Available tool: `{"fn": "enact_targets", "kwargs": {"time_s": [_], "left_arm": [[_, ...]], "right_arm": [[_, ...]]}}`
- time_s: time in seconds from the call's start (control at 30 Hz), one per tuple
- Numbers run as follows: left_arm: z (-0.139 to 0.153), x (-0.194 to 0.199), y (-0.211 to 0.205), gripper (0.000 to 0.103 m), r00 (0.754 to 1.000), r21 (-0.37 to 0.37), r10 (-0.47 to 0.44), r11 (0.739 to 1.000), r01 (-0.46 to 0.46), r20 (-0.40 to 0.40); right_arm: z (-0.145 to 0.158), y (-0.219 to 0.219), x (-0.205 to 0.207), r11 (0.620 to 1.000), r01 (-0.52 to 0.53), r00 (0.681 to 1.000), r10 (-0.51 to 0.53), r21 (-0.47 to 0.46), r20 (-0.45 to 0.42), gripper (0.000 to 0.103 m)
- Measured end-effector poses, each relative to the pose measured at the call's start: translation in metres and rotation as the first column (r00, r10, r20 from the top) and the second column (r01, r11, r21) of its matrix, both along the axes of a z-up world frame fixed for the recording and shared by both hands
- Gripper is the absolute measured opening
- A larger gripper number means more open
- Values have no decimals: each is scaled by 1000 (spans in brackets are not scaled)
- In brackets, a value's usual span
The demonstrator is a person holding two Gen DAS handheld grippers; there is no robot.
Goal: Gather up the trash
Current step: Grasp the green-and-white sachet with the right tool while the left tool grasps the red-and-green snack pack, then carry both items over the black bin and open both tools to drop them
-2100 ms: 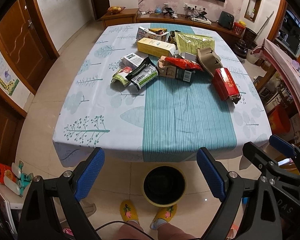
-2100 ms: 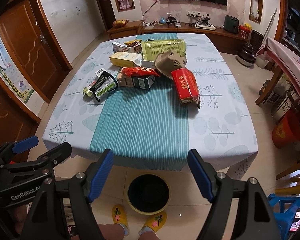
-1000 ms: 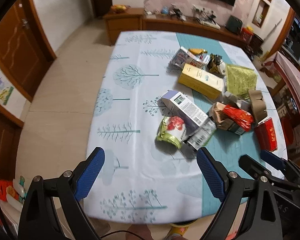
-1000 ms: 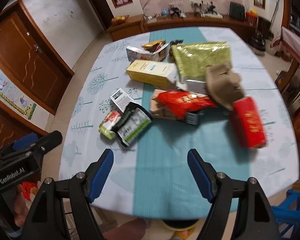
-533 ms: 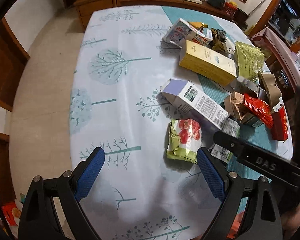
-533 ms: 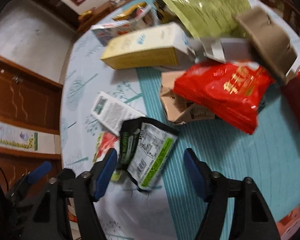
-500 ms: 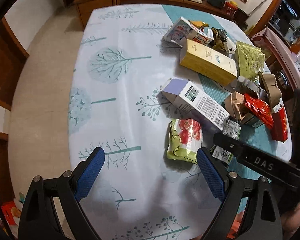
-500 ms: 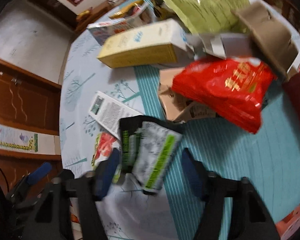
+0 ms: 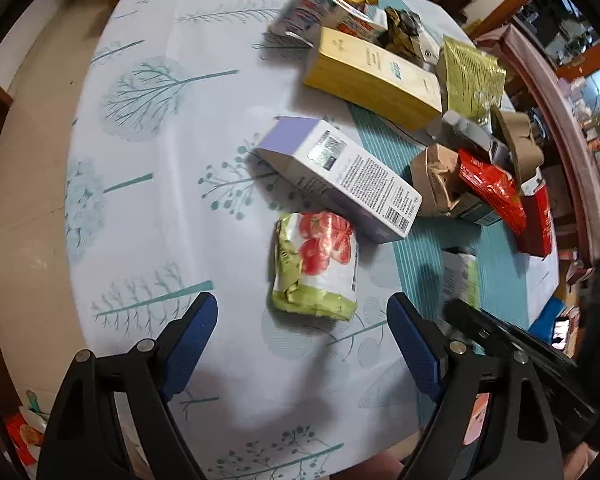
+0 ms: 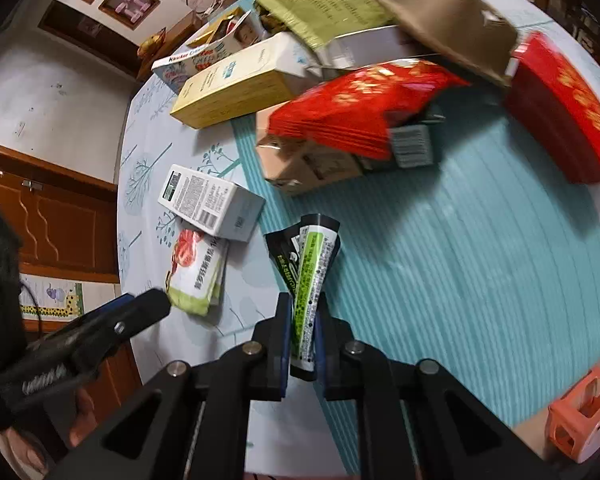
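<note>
Trash litters the table. The right gripper has just clamped down on the black-and-green wrapper, pinched at its near end (the far end flares out above the teal runner). The left gripper hangs spread wide, its jaws just narrowing slightly, right before the green strawberry packet, not touching it.

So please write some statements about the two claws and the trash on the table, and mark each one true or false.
1. The right claw is shut on the black and green wrapper. True.
2. The left claw grips the white and purple box. False: it is open and holds nothing.
3. The green packet with red fruit lies ahead of the left claw. True.
4. The yellow box stands upright. False: it lies flat.
</note>
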State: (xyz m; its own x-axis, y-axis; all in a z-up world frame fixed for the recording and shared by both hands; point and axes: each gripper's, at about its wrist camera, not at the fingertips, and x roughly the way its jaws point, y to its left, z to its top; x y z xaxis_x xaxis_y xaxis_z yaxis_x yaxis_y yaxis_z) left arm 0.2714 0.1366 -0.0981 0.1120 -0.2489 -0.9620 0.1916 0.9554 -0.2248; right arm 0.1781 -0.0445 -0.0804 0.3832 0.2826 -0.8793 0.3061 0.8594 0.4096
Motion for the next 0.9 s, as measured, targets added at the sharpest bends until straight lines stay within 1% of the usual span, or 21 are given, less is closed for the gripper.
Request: {"fn": "enact_targets", "kwargs": {"time_s": [0.07,0.13,0.23,0.3,0.33,0.43,0.47,0.5,0.53,0.57,0.6,0.63,0.67,0.77,0.9], "left_arm": [[-6,5,-10,85,1000,29,-22,999,22,-11],[-11,8,-16,85,999,37,-31,999,32,-20],[-20,11,-31,85,996,105,-84,991,86,-19],[-25,12,-40,77,993,127,-115,985,116,-15],[-27,12,-43,64,992,131,-122,984,123,-14],[-29,13,-56,52,990,152,-139,979,138,0],[-29,13,-58,46,990,158,-142,978,139,5],[-28,14,-57,43,990,160,-144,977,141,9],[-28,14,-58,36,990,165,-142,977,138,14],[-28,13,-59,31,990,165,-140,977,135,16],[-28,13,-54,29,990,156,-139,979,134,17],[-28,13,-53,24,991,146,-130,981,126,16],[-28,11,-51,22,993,138,-121,983,118,13],[-27,6,-46,20,996,118,-84,990,82,12],[-16,-9,-45,20,997,95,-60,994,56,43]], "right_arm": [[5,-5,-9,1000,10,1000,-10,-4,10,10],[10,-7,-16,1000,20,1000,-20,-12,13,10],[17,-13,-28,999,33,999,-33,-15,7,10],[21,-16,-36,999,38,999,-38,-26,2,10],[23,-18,-40,999,41,999,-41,-31,1,10],[34,-22,-51,997,47,999,-47,-55,5,10],[37,-22,-55,997,46,999,-46,-64,10,10],[42,-23,-60,996,45,999,-44,-72,16,10],[45,-23,-61,996,45,999,-44,-77,21,10],[49,-24,-64,995,44,999,-41,-86,27,10],[53,-25,-68,994,41,999,-38,-97,33,10],[56,-25,-71,994,40,999,-36,-106,38,10],[59,-26,-74,993,39,998,-34,-112,43,10],[68,-31,-83,991,33,998,-25,-128,59,10],[75,-35,-89,989,12,998,-2,-145,70,10]]}}
